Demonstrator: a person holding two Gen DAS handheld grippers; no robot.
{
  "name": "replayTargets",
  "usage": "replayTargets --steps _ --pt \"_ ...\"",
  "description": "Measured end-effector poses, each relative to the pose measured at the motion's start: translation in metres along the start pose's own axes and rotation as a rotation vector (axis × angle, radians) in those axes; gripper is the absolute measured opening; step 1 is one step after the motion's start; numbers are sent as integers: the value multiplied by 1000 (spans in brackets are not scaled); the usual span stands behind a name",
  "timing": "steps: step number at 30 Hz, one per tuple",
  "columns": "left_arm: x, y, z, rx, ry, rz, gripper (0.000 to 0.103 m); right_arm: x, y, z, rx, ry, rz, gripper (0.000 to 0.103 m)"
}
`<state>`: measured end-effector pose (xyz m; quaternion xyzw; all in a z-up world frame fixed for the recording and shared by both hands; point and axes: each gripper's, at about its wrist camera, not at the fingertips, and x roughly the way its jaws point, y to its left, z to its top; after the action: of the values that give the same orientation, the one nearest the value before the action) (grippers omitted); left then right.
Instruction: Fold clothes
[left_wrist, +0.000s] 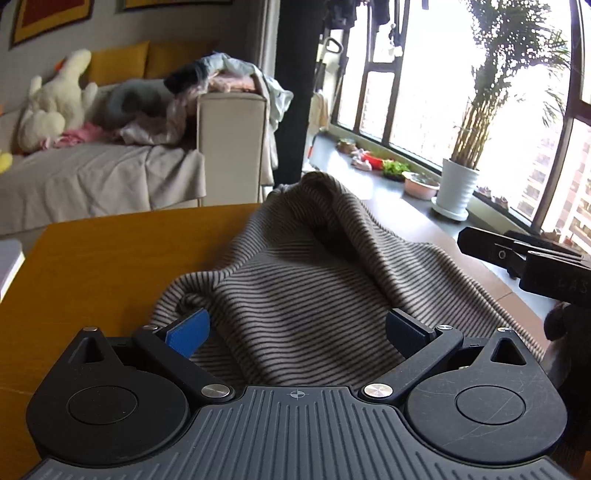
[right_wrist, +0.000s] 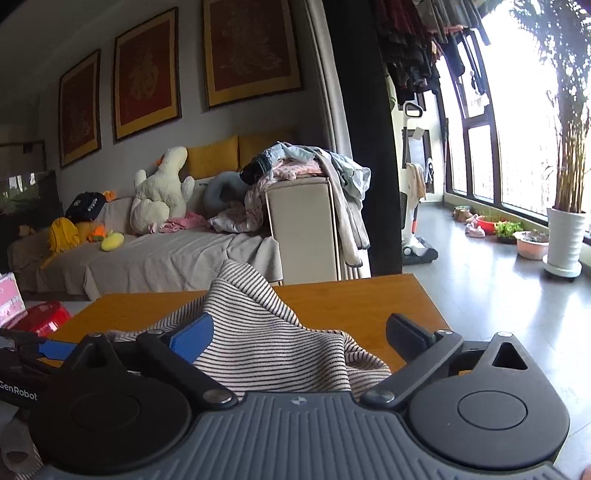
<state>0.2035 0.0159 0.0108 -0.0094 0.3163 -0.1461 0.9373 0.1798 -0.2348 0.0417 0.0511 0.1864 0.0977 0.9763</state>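
**Striped knit heaped on the desk, both claws spread**

Striped fabric, brown-grey with thin dark lines, fills the middle of both my wrist views. This garment (left_wrist: 306, 280) lies crumpled on the orange wooden desk (left_wrist: 110, 266), bunched into a raised hump at its far end and spilling toward my side.

My left claw (left_wrist: 297, 330) is spread wide, its blue-padded fingers (left_wrist: 188, 332) standing well apart with the cloth lying between them. The fabric runs under and past both pads; neither one seems to be pinching it, though the near edge of the cloth is hidden behind the claw body, so I can't be sure of contact there.

My right claw (right_wrist: 299, 334) is likewise spread, with a fold of the same garment (right_wrist: 266, 332) rising between its fingers. In the left wrist view, the right claw's black body (left_wrist: 524, 258) shows at the right edge, just beside the garment's right slope.

Beyond the desk stands a sofa (right_wrist: 166, 254) piled with plush toys (right_wrist: 162, 188) and loose clothes (right_wrist: 295, 166), and a potted plant (left_wrist: 458, 184) by the window.
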Motion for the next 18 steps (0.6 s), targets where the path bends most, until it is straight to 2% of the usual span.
replayTargets --steps 1,2,5,9,12,15,18 --pt "4 3 -4 -13 51 -17 103 -3 -1 -1 9 -5 10 101" --pt "3 4 -7 -21 58 -30 103 -8 -1 -3 10 -3 16 101" --pt "-18 1 -24 -3 43 -59 103 -21 -1 -14 13 92 39 101" --pt "-53 -14 -54 22 60 -115 103 -49 -7 -28 59 171 60 101" --pt "-76 -24 -72 23 77 -164 103 -73 -10 -38 54 181 86 101" --pt "-79 -28 -71 -48 117 -218 103 -86 -17 -43 82 165 93 101" --pt "-65 -35 -62 -64 132 -199 102 -82 -25 -43 139 169 89 101"
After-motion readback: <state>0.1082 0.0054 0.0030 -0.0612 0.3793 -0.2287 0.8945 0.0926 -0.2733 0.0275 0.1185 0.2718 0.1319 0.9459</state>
